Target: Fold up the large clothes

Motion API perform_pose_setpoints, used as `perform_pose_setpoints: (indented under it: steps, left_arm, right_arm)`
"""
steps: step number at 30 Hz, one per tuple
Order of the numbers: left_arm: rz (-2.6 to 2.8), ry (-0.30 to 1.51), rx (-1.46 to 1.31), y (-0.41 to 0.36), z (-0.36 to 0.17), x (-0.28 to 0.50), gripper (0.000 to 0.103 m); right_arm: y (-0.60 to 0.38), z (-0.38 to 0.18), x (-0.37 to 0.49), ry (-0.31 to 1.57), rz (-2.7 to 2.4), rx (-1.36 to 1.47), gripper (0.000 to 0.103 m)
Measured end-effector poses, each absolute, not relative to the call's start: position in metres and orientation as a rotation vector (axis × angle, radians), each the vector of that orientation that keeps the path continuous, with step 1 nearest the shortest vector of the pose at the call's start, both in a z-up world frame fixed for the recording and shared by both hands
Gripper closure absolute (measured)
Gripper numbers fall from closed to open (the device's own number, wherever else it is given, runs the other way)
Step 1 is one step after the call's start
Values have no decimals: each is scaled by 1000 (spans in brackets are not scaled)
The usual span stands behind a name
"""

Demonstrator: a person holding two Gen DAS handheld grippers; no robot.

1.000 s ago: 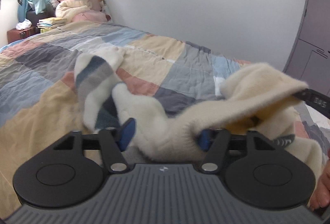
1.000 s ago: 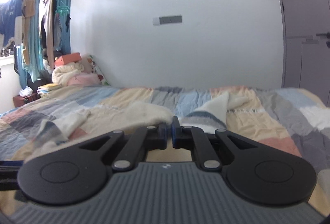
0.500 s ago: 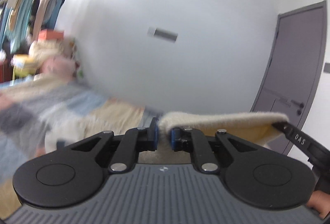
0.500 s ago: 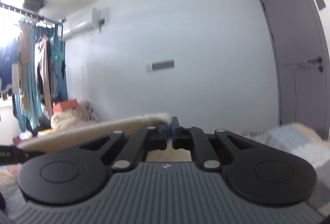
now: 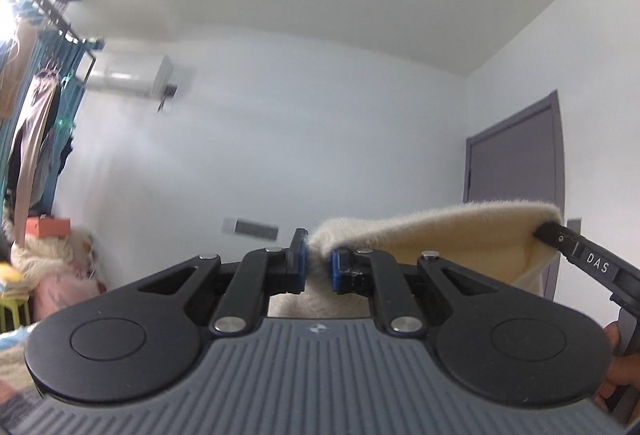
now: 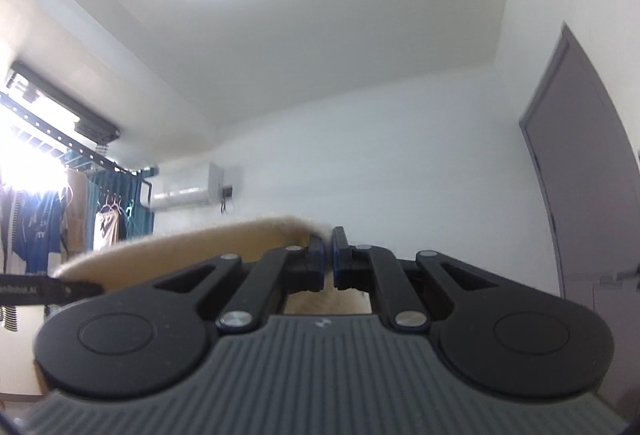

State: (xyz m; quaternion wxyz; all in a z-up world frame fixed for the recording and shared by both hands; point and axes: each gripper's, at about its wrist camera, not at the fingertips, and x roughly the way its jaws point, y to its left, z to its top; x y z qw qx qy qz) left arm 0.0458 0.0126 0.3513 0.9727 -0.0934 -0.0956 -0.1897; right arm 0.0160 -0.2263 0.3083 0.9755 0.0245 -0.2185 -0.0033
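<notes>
Left wrist view, left gripper pinching cream fleece garment, right gripper likewise

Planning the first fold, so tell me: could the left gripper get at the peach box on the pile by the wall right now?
Probably not: the left gripper is shut on the cream garment, held up, and the peach box sits far off.

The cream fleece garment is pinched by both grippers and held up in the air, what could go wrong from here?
1. The left gripper pinches only the fuzzy edge of the cream fleece garment; it may slip out.
2. The right gripper also bites just a corner, so the stretched top edge could sag or drop.
3. Both views face the wall and ceiling; the hanging part is unseen, so it may land bunched.
</notes>
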Motion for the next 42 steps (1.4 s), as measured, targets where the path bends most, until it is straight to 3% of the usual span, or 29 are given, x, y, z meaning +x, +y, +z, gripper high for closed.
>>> perform_pose_setpoints:
  steps: [7,13,19,30,37,42]
  left_arm:
    - [-403,-227,-140,3,405,48,89]
    - [-407,-69,-136,-12,374,134,89]
    - [-337,56,-181,-31,244,279,88]
    - [-266,384,-162,-72,-31,559,88]
    - [-222,583,-237,-76,-166,655,88]
    - [-210,728,-217,-79,-220,691,88]
  right_arm:
    - [-230,360,27,-464,-26,-26,97]
    - [-247,342,104,-261,-32,-13,97]
    - [-253,236,236,-91,-89,-137,97]
    - [-293,-12,468,173,-145,-11,97]
    - [-304,-129,541,348,-106,8,97]
    - [-304,-159,565,475,-89,53,94]
